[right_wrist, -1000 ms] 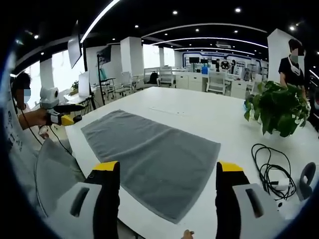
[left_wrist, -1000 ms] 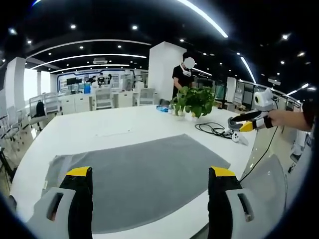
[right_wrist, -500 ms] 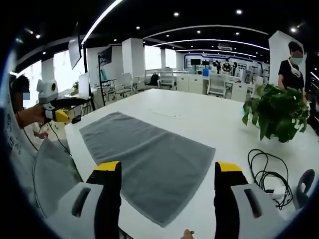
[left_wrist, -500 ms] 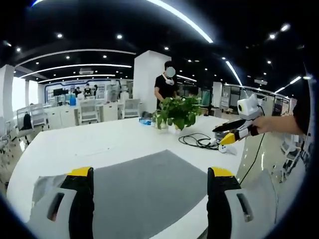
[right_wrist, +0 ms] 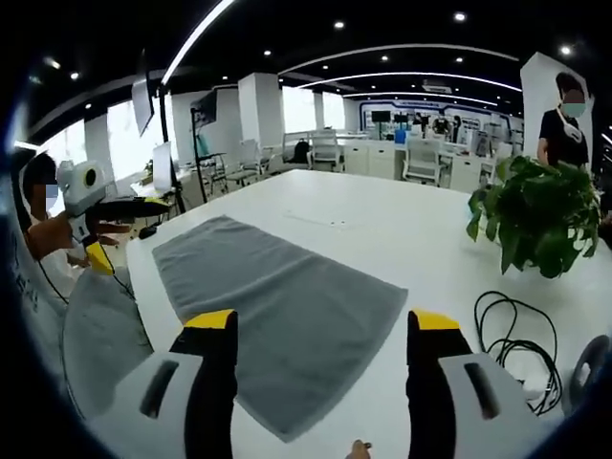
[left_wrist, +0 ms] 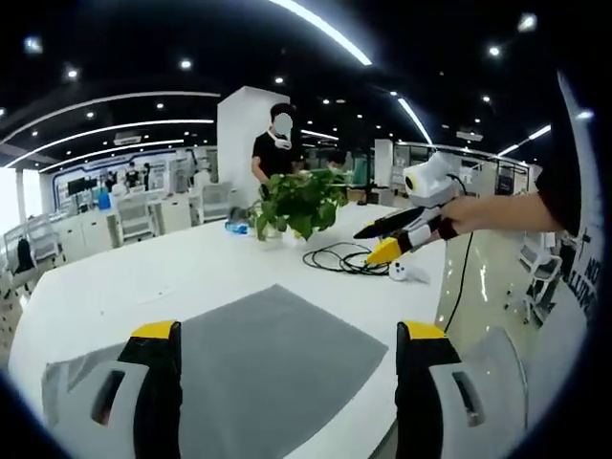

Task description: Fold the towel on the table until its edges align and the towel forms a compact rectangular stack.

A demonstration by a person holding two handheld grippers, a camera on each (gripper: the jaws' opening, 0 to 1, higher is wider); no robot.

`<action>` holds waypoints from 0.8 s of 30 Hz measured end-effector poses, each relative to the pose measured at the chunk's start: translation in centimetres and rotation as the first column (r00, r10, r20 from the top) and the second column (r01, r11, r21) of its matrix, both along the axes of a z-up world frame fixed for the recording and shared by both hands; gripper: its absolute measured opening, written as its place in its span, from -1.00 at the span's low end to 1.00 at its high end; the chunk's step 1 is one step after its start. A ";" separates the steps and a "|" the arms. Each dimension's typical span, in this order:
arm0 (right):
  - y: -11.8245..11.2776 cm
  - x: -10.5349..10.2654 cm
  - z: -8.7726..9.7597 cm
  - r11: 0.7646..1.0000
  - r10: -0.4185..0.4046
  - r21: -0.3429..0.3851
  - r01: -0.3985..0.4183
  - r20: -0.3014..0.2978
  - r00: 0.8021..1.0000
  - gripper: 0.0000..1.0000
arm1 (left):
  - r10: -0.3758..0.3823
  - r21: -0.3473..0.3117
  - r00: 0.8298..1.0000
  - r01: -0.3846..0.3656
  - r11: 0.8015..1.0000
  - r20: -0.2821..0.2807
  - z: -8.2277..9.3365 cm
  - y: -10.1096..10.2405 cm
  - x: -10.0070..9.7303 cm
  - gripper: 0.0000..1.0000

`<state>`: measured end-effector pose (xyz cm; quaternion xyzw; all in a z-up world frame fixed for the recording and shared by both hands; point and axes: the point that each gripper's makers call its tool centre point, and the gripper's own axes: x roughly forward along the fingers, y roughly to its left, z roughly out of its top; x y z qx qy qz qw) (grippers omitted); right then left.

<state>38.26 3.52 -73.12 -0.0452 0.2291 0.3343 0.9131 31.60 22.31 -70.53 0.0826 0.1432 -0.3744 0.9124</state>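
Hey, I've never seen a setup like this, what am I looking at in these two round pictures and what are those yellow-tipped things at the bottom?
A person holds a two-jaw gripper in each hand, each with a fisheye camera looking along its jaws. The yellow-tipped prongs are those jaws: the left gripper in the left gripper view, the right gripper in the right gripper view. Both are open and hold nothing. On the white table lie a flat grey towel, a potted plant and a coiled black cable.
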 end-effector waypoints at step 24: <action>-1.5 6.6 -3.3 1.000 -0.014 0.022 0.014 -0.015 1.000 0.31 | -0.167 0.124 0.986 0.169 0.978 -0.027 -4.7 -9.4 1.0 0.71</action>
